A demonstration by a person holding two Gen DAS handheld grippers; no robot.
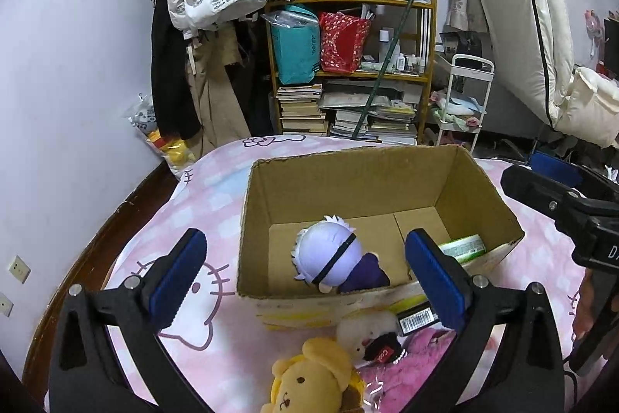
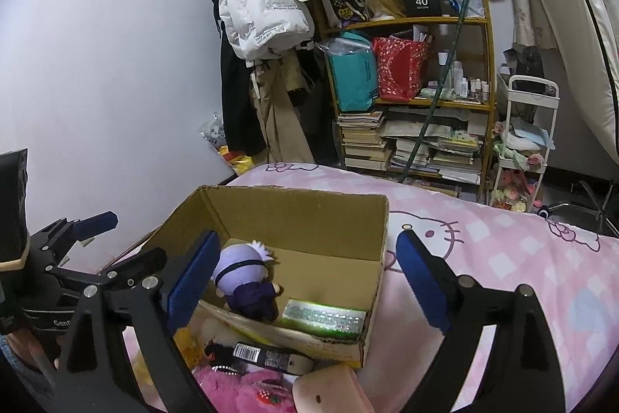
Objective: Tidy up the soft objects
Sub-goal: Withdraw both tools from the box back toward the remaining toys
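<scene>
Pink bed, toys going into a box.
Purple doll (image 1: 332, 258) lies in the box (image 1: 348, 177); yellow plush (image 1: 309, 374) at 6 o'clock waits. Left gripper (image 1: 305, 277) and right gripper (image 2: 305, 277) both wide, empty.

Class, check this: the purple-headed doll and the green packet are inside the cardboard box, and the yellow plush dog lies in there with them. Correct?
Not quite. The yellow plush dog lies outside the cardboard box, on the bedcover before its near wall, as the left wrist view shows. The doll and green packet are inside.

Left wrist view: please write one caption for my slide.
Open left gripper above a cardboard box holding a white-haired doll.
</scene>
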